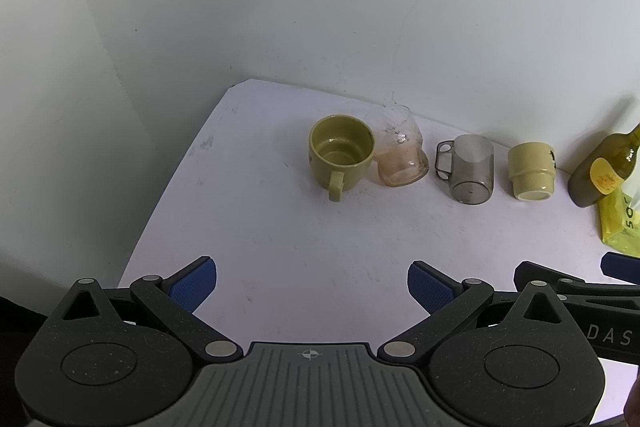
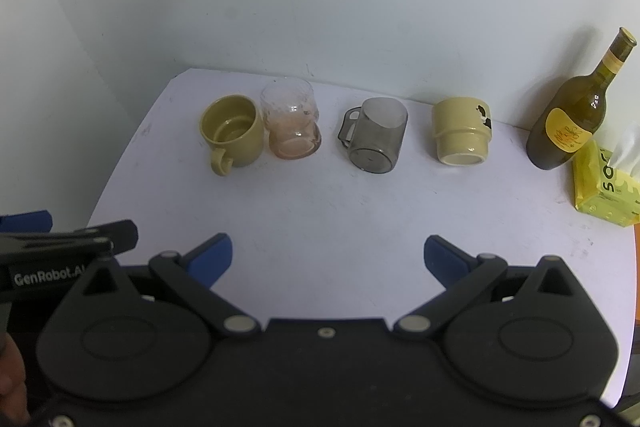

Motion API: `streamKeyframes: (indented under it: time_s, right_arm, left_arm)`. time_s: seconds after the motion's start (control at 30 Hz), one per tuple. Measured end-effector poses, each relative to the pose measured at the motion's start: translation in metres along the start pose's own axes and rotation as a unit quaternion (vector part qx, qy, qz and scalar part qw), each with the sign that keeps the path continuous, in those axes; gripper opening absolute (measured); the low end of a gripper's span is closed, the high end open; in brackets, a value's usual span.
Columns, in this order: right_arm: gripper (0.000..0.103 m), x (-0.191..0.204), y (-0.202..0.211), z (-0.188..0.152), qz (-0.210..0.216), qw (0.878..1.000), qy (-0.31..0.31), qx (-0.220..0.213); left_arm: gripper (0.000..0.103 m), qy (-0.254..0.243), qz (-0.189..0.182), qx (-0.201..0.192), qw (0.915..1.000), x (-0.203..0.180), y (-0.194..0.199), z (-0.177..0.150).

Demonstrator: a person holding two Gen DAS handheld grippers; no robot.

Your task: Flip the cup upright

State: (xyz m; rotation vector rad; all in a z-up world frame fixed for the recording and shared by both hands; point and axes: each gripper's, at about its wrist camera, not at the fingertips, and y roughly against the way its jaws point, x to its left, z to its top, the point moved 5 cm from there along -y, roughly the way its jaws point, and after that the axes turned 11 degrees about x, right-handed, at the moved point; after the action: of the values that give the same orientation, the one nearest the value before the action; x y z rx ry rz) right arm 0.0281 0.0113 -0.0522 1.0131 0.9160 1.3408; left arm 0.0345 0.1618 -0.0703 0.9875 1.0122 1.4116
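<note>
White worktop [image 2: 320,203] against a white wall, four cups in a row near the back. From the left: olive-green ceramic mug [image 2: 232,133] [image 1: 341,155], upright, mouth up, handle pointing toward the camera. Touching its right side is a clear dimpled glass tumbler with a pinkish tint [image 2: 293,121] [image 1: 400,155], and it looks upright, though the transparent wall makes that hard to be sure of. Next, apart from it, a smoky grey transparent plastic mug [image 2: 374,135] [image 1: 472,169], upside down with the flat base on top, handle on its left. Then, well apart, a cream-yellow stepped ceramic cup with a black mark [image 2: 462,131] [image 1: 531,167], also inverted, base ring on top.

Far right: dark olive glass wine bottle with a yellow label [image 2: 570,115] [image 1: 600,173] standing upright, just beside a yellow tissue pack [image 2: 600,183] [image 1: 620,223].

Left gripper [image 1: 312,287] wide open, blue pads spread, holding nothing, hovering over the near worktop, well short of the cups. Right gripper [image 2: 328,259] likewise spread wide and empty, just beside the left one at the front edge.
</note>
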Motion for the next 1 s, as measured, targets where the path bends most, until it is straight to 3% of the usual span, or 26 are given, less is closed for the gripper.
streamKeyframes:
  time_s: [1.0]
  right_arm:
    - [0.103, -0.0013, -0.0010, 0.0030, 0.003, 1.000, -0.004, 0.001]
  left_arm:
    - [0.103, 0.000, 0.000, 0.002, 1.0000, -0.0024, 0.0017, 0.0017]
